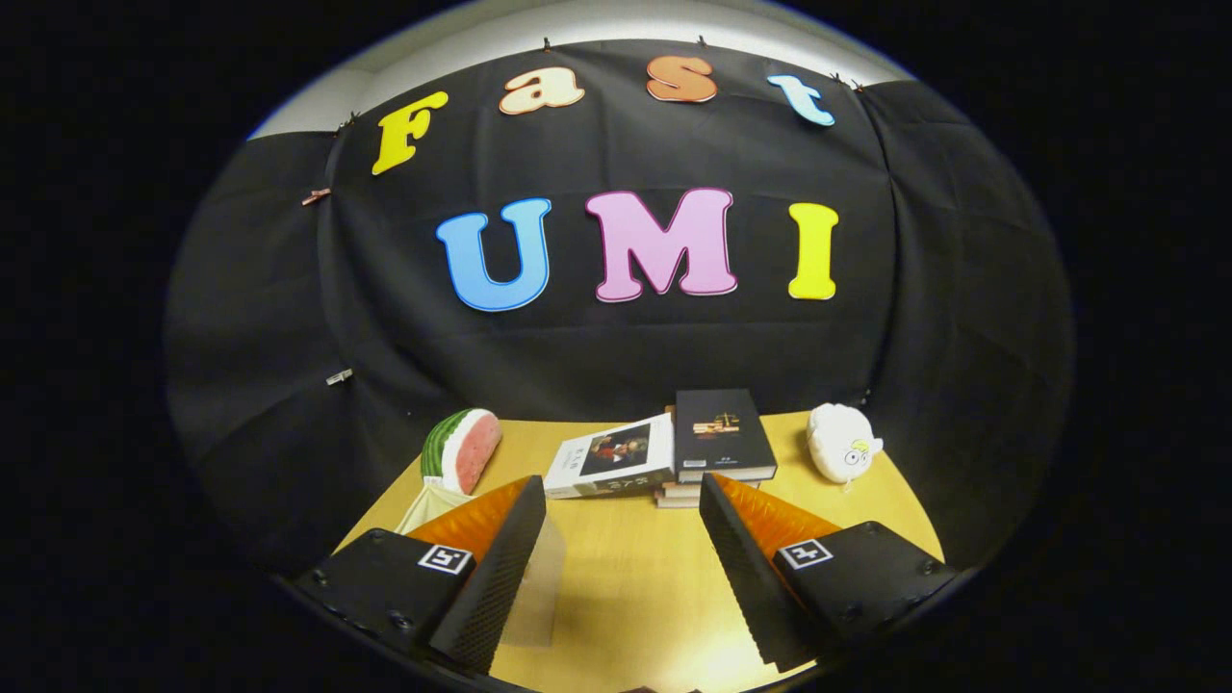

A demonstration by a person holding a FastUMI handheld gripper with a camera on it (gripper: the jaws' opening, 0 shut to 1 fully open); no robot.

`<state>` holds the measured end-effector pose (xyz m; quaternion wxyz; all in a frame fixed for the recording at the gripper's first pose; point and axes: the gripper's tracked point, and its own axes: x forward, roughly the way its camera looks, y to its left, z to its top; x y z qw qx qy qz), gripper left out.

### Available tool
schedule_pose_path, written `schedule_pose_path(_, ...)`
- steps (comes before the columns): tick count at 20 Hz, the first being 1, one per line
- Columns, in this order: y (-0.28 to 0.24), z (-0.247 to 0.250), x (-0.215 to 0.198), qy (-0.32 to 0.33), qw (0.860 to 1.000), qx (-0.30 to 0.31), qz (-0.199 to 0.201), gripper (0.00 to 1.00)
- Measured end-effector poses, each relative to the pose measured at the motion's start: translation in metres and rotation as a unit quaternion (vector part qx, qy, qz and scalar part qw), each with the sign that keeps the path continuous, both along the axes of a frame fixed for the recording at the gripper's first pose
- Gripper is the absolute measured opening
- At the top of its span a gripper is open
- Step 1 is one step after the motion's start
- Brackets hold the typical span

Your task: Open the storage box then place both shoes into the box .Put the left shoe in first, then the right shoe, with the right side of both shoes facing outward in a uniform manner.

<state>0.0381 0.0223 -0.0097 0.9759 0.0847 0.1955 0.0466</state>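
Shoes, box unseen; gripper (pixel 623 515) raised above table (pixel 626 587), fingers spread wide, empty, aimed toward books (pixel 674 448).

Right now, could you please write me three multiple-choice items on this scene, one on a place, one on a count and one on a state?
1. Where does the watermelon slice toy lie?
A. beyond the left finger
B. on the books
C. between the fingers

2. How many plush toys sit beside the books?
A. none
B. one
C. three

3. How are the fingers of the gripper?
A. shut on a book
B. shut on nothing
C. open, with nothing between them

Key: 1 A, it lies on the table past the left finger. 2 B, one white plush toy to their right. 3 C, bare wood shows between them.
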Motion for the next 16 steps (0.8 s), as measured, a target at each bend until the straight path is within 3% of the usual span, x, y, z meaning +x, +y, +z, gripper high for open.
schedule_pose_path(10, -0.142, 0.017, 0.001, -0.099, 0.993, -0.031, -0.06, 0.99)
schedule_pose_path(16, -0.173, 0.003, 0.006, -0.117, 0.992, -0.008, -0.043, 0.99)
